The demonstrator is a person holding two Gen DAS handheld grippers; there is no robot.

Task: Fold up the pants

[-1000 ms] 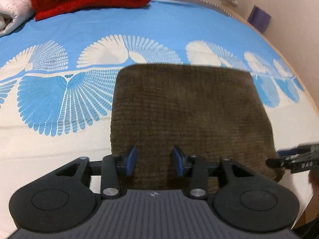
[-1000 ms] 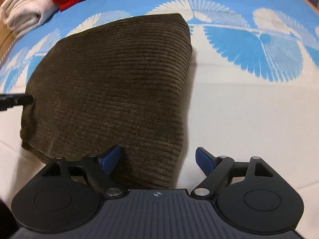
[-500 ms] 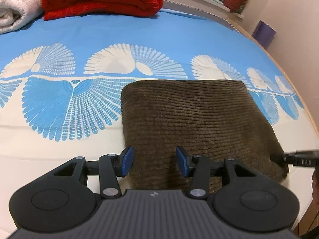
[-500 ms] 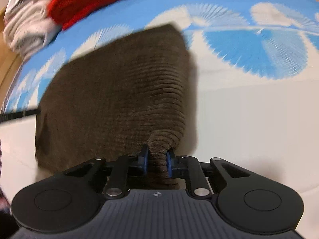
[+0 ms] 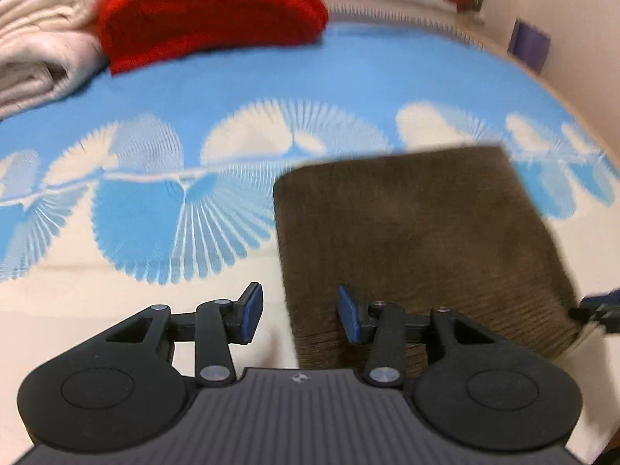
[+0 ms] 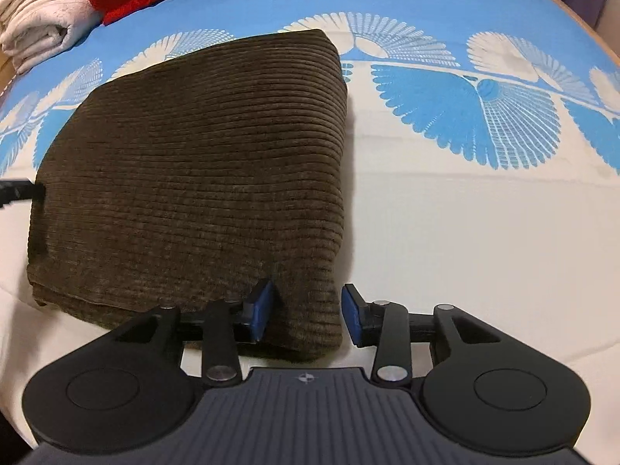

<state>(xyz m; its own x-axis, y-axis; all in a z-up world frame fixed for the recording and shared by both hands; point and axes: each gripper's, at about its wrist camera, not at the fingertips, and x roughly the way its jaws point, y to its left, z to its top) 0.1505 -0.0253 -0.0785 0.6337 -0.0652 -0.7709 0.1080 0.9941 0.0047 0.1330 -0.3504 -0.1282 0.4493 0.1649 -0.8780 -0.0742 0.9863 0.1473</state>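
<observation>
The brown corduroy pants (image 5: pixel 418 232) lie folded into a thick rectangle on the blue and white bedsheet (image 5: pixel 348 77). My left gripper (image 5: pixel 298 316) hovers open over the near left corner, with the cloth's left edge running between its pads and no pad pressing on it. In the right wrist view the pants (image 6: pixel 193 174) fill the left half. My right gripper (image 6: pixel 306 310) straddles the near right corner and its jaws are opening, with the cloth bunched between the pads. Each gripper's tip shows in the other's view: the right gripper's tip (image 5: pixel 596 310) and the left gripper's tip (image 6: pixel 15 192).
A folded red blanket (image 5: pixel 209 11) and a folded white blanket (image 5: pixel 38 46) lie at the far left of the bed. A purple object (image 5: pixel 529 42) stands by the wall at the far right. Bare sheet (image 6: pixel 484 232) stretches right of the pants.
The right gripper pinched the near right corner half a second ago and has since widened again. The left gripper rose and shifted left, from over the cloth to its left edge.
</observation>
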